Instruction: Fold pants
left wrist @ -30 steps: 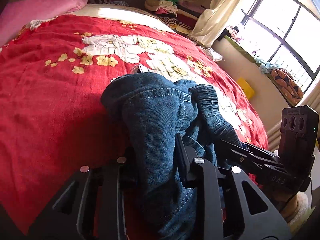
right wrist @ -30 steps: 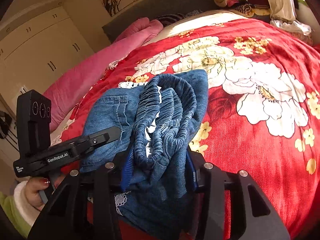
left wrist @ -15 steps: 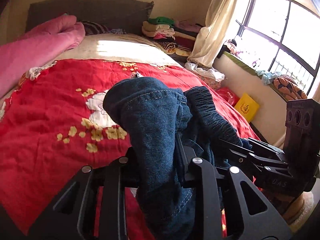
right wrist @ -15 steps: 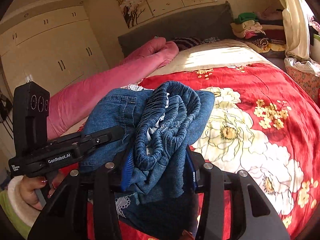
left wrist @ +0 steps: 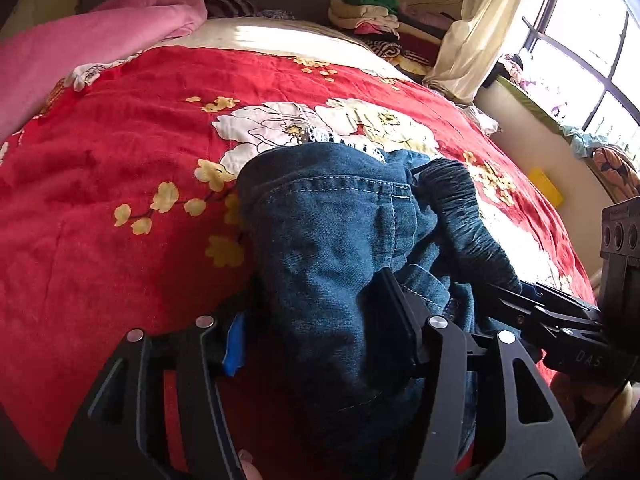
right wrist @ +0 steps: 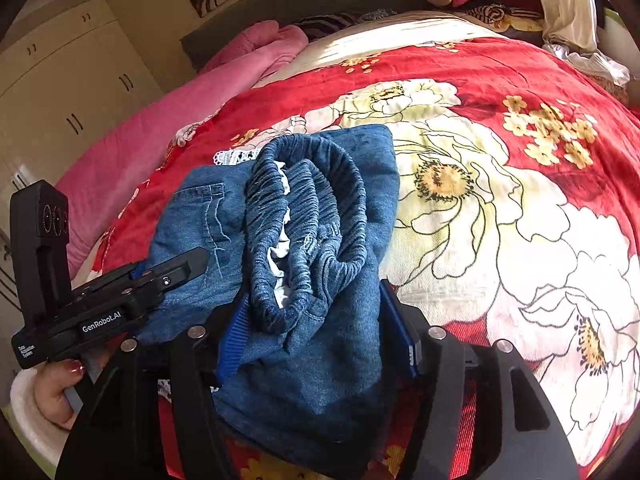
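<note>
Denim pants (right wrist: 304, 240) lie bunched on the bedspread (right wrist: 520, 220) between both opening grippers' jaws, left gripper (left wrist: 316, 320) and right gripper (right wrist: 316, 320).

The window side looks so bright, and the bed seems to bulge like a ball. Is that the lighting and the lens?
Left wrist view: the window is washed out white, sun glares on the pale sheet, and the red bedspread curves, bent by the fisheye lens. Right wrist view: sunlight bleaches the white flowers, the jeans stay sharp, and the corners go dark.
</note>
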`<state>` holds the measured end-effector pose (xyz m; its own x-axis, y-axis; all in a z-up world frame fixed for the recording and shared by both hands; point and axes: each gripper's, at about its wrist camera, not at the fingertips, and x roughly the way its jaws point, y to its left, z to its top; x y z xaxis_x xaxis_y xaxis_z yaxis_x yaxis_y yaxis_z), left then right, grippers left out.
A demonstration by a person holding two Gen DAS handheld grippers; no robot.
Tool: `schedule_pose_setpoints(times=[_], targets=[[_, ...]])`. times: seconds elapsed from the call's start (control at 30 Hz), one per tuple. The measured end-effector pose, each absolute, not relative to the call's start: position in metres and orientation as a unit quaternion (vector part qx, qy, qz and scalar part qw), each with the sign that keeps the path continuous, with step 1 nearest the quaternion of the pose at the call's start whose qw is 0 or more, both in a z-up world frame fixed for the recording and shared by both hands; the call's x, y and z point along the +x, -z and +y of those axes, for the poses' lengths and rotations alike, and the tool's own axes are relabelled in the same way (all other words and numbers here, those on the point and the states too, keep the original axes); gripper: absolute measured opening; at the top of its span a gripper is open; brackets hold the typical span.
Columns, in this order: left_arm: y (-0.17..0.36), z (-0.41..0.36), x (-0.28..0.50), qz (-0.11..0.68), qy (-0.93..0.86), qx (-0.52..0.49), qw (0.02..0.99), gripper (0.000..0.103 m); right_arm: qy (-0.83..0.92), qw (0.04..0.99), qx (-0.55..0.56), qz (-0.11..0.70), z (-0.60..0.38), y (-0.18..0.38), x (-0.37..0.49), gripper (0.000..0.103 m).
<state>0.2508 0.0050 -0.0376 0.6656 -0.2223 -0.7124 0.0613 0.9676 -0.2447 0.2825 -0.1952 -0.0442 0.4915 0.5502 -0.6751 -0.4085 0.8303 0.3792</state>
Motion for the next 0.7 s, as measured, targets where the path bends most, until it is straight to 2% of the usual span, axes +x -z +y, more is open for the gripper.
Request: schedule_pose_setpoints(times=[0.23,0.7], targets=[[0.037,0.003,0.244,0.394,0.071,-0.09,0.912,0.059,-0.25,0.877,0.043,0.409,-0.193,0.042,0.267,0.07],[0.031,0.006,0.244,0.39,0.075,-0.103,0.912,0.068,-0.216,0.892,0.054,0.392,-0.201,0.025,0.246,0.08]])
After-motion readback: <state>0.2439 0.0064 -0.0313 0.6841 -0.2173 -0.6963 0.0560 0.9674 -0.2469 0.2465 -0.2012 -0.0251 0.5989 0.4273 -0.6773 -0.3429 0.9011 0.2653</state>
